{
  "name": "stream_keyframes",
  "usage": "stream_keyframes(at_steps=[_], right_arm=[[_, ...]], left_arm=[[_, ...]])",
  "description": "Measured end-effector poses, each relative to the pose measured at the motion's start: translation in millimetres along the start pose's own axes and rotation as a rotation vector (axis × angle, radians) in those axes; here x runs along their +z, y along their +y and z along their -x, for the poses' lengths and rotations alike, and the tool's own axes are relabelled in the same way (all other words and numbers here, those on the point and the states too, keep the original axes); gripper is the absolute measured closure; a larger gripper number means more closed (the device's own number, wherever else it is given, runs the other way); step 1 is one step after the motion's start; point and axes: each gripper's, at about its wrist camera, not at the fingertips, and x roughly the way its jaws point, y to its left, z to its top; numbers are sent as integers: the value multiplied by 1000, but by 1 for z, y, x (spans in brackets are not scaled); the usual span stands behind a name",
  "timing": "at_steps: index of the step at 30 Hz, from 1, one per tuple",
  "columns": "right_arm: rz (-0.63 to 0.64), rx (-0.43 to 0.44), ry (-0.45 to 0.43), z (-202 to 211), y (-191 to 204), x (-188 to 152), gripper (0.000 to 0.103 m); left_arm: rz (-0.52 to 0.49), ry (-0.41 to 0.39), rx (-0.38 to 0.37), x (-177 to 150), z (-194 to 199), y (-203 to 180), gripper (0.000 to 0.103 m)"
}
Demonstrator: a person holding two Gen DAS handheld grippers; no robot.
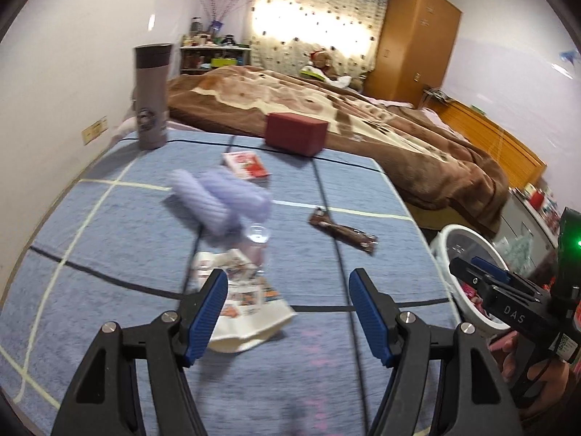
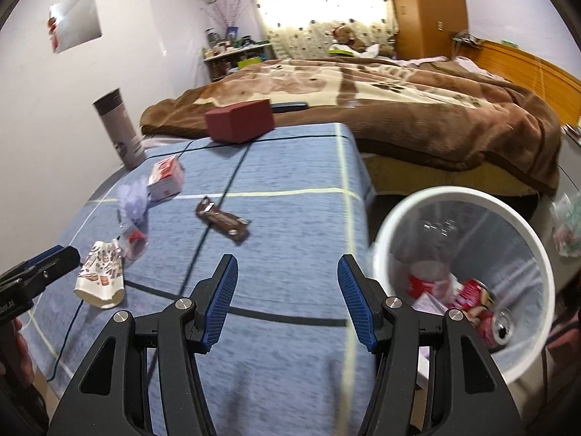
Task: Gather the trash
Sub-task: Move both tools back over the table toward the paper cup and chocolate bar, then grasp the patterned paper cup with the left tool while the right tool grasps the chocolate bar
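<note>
The left hand-held gripper [image 1: 287, 312] hangs over the near part of the table [image 1: 109, 239], which is covered by a blue cloth with pale and dark lines. Its blue-padded jaws stand spread with nothing between them. The right hand-held gripper [image 2: 287, 301] is likewise spread and empty, over the table's near right part.

Trash lies scattered on the cloth. A crumpled paper cup [image 1: 250, 312] with printed pictures lies near the front, just beyond the left finger of the left hand-held gripper. Touching its far side is a clear plastic cup [image 1: 256, 245], and behind that a lilac ribbed bundle [image 1: 218, 200], blurred. Further back lies a small red-and-white carton [image 1: 247, 165]. A brown snack wrapper [image 1: 343, 230] lies towards the right edge, apart from the others.

Near the far left corner a grey flask [image 1: 151, 96] stands upright; a dark red box [image 1: 296, 132] sits at the far edge.

Off the table's right edge stands a white bin [image 2: 537, 247], lined with a clear bag and holding a red can [image 2: 479, 309] and other waste. Beyond the table is a bed [image 2: 399, 101] with a brown blanket.
</note>
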Motion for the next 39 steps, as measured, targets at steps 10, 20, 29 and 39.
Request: stream_keyframes(at_steps=[10,20,29,39], right_arm=[[108,38,30,-32,33,13,44],[189,97,89,-69,53,26,44],[275,97,120,-95,65,35,44],[269,57,185,-111,63,35,44]], left_arm=[[69,34,65,-2,-8,52,31],[116,117,27,-12,-35,66,31],[104,177,10,-21,-55,61,31],[80,178,49,-18,-62,58,32]])
